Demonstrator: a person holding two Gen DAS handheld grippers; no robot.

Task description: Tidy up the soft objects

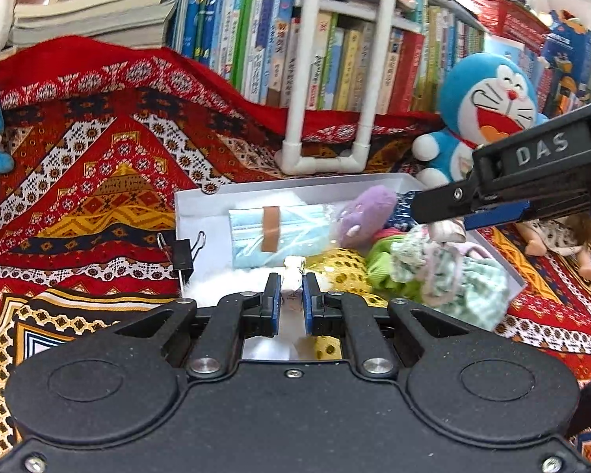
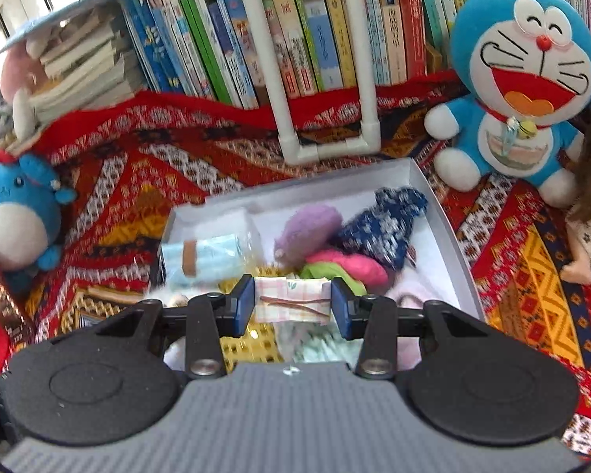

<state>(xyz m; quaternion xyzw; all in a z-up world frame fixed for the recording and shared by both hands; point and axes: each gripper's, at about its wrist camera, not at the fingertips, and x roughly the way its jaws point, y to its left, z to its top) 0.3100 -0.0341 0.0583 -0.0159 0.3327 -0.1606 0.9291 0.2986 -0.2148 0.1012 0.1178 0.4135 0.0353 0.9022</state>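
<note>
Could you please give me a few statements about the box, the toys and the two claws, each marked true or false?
1. The right claw is closed on a folded checked cloth. True.
2. The white box is empty. False: it holds a purple plush, a pack of blue face masks and other soft things.
3. The left claw stands wide open. False: it is pinched on a small white piece.
4. The big blue cat plush sits outside the box, in front of the books. True.
5. A black binder clip is on the box's wall. True.
</note>
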